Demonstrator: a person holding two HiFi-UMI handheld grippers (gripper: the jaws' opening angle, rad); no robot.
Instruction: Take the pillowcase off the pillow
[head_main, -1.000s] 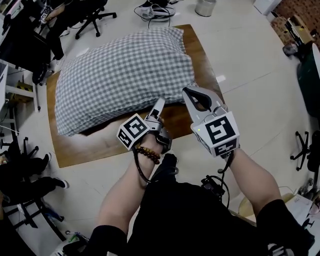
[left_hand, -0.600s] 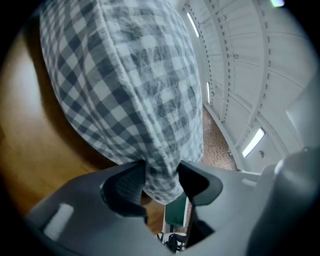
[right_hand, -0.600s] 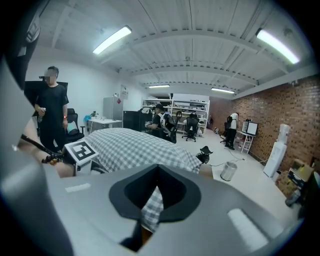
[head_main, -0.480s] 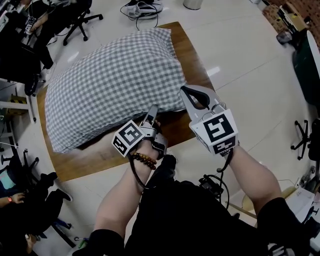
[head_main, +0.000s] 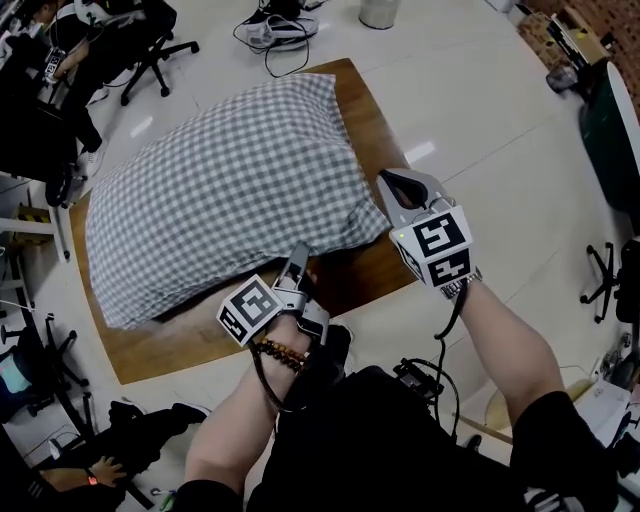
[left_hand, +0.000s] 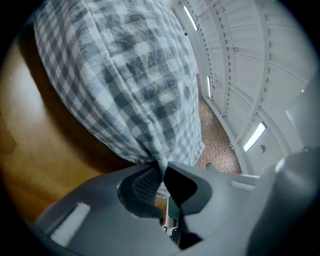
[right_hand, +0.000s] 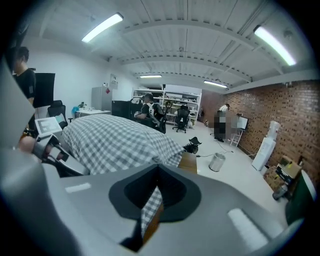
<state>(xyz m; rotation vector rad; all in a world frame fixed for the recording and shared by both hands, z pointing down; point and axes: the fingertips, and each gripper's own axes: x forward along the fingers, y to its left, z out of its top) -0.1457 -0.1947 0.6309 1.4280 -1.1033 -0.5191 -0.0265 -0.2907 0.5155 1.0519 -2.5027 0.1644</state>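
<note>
- Checked pillowcase lying across board, still wrapped over whole pillow; nothing peeled back yet.
- Left gripper at near edge of pillowcase: spread wide a second ago, just been closing, now pinching a tuck of checked cloth. Seen bunched right at the tips in left gripper view.
- Hardly shifted otherwise; only the grip new.
- Right gripper pressed together throughout, nothing caught between jaws. Checked cloth glimpsed through the jaw opening in right gripper view judged as lying below, not gripped.
- Brought lower and closer in than a second ago; now tipped just beside the right near corner of pillowcase. Touching or not: cannot tell.
- Meaning for task, as judged: first hold on pillowcase secured, so stripping about to start; still very early.
- Next probably: opening the right jaws for a second hold, or pinning the corner down while pulling with the left.
- Risks: thin pinch slipping off the cloth; pillow dragged along the board instead of sliding out.
</note>
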